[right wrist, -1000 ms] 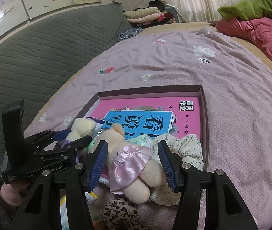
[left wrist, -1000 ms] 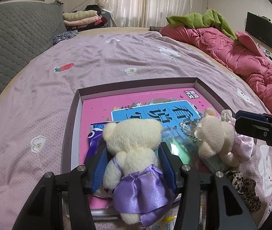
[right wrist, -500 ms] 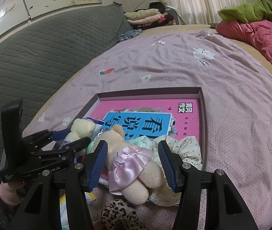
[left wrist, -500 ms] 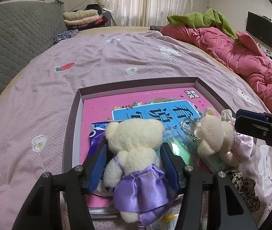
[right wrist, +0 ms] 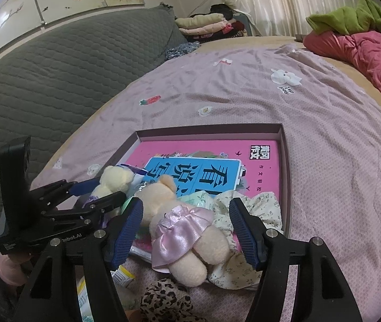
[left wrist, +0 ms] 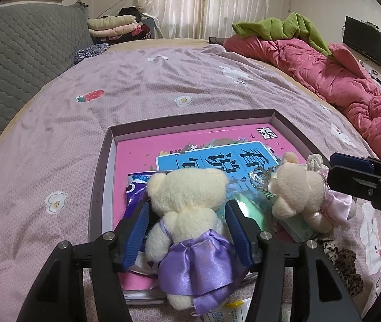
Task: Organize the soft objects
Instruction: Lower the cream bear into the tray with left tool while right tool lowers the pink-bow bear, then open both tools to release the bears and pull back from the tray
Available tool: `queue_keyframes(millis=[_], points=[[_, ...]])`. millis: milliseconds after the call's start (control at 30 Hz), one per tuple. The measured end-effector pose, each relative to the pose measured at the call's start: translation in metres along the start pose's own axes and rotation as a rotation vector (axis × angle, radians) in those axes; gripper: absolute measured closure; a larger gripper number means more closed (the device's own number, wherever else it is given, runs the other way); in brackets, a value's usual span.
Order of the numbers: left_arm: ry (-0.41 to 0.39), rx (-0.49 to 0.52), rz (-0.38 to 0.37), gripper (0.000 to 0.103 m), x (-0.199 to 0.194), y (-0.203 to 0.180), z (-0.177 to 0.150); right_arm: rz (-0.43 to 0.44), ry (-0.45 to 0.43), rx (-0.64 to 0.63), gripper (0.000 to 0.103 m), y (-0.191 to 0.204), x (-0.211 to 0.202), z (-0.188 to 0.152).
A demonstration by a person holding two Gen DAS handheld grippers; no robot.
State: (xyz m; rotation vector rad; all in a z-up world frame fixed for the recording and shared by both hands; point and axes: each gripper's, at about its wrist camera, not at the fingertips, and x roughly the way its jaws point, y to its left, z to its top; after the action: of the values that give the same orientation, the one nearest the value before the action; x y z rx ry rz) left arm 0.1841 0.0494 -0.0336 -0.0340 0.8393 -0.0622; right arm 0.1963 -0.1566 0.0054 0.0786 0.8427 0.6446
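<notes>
Left wrist view shows the left gripper opening around a cream purple-skirted teddy bear, the right gripper opening around a pink-skirted teddy bear, both crowding a shallow brown cardboard tray beside a leopard-print scrunchie.

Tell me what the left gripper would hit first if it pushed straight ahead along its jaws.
Most likely the bear in the purple dress, which sits between the opening jaws of the left gripper. Past it lies the pink book in the shallow box, though depth is hard to judge.

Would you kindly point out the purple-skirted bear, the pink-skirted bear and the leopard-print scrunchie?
Purple-skirted bear (left wrist: 187, 190): left wrist view, back of its head.
Pink-skirted bear (right wrist: 182, 230): right wrist view, its satin skirt.
Leopard-print scrunchie (right wrist: 163, 302): right wrist view, its top fold.
</notes>
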Motion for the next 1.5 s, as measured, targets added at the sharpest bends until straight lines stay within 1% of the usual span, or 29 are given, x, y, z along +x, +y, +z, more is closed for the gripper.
queue_keyframes(millis=[333, 500, 600, 667, 733, 833, 1000, 1167, 1267, 1400, 1500], points=[[-0.018, -0.01, -0.015, 0.04, -0.01, 0.0, 0.002, -0.008, -0.019, -0.029, 0.034, 0.005, -0.002, 0.0], [-0.028, -0.007, -0.026, 0.039, -0.017, 0.0, 0.003, -0.008, -0.031, -0.04, 0.034, 0.006, -0.005, 0.0], [-0.044, -0.011, -0.024, 0.039, -0.024, 0.0, 0.005, -0.001, -0.046, -0.052, 0.033, 0.008, -0.008, 0.001], [-0.064, -0.021, -0.026, 0.039, -0.031, 0.003, 0.005, 0.004, -0.056, -0.06, 0.028, 0.009, -0.011, 0.001], [-0.087, -0.031, -0.019, 0.039, -0.04, 0.006, 0.005, 0.001, -0.07, -0.075, 0.027, 0.012, -0.015, 0.0], [-0.099, -0.04, -0.022, 0.039, -0.05, 0.009, 0.004, 0.0, -0.088, -0.101, 0.027, 0.017, -0.023, -0.002], [-0.098, -0.042, -0.024, 0.039, -0.062, 0.008, -0.004, 0.012, -0.112, -0.136, 0.027, 0.024, -0.034, -0.006], [-0.089, -0.053, -0.066, 0.039, -0.076, -0.001, -0.017, 0.019, -0.117, -0.157, 0.027, 0.028, -0.045, -0.016], [-0.076, -0.054, -0.089, 0.039, -0.081, -0.008, -0.023, 0.024, -0.112, -0.166, 0.027, 0.03, -0.051, -0.024], [-0.061, -0.059, -0.104, 0.039, -0.087, -0.014, -0.031, 0.007, -0.096, -0.176, 0.027, 0.032, -0.059, -0.034], [-0.032, -0.075, -0.125, 0.039, -0.091, -0.016, -0.039, 0.002, -0.078, -0.164, 0.027, 0.032, -0.065, -0.044]])
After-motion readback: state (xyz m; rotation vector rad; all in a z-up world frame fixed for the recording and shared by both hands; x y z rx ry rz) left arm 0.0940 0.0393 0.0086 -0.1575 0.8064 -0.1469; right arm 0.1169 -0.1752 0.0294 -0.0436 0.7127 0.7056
